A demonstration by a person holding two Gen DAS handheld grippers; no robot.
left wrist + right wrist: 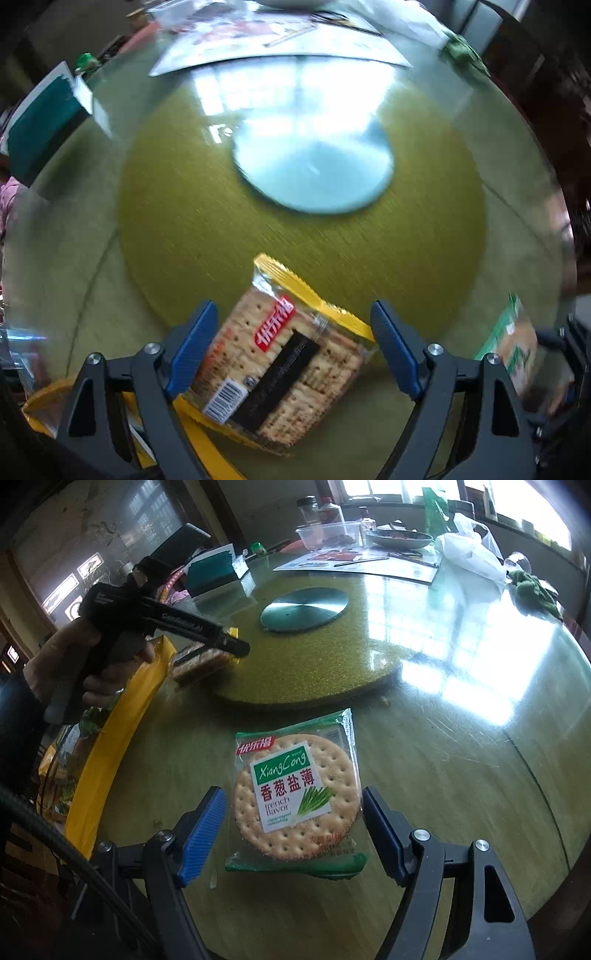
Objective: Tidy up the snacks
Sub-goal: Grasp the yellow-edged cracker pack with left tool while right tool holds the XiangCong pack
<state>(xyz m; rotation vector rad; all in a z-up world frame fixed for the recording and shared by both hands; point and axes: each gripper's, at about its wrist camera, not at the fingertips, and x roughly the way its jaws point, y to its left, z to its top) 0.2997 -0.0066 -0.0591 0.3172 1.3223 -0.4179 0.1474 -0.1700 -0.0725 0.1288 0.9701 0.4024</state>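
A yellow-edged pack of square crackers [284, 358] lies on the table between the open fingers of my left gripper [293, 347]; it also shows in the right wrist view [201, 662] under the left gripper's tip. A green pack of round XiangCong crackers [295, 801] lies flat between the open fingers of my right gripper [293, 834]; it shows blurred at the right edge of the left wrist view [513, 343]. A large yellow bag [110, 731] lies at the table's left edge.
A green-gold turntable [332, 657] with a round metal disc [304, 609] fills the table's middle. At the far side are papers [354, 565], a bowl [399, 539], jars, a white plastic bag [469, 554], a green cloth [535, 590] and a teal box [210, 568].
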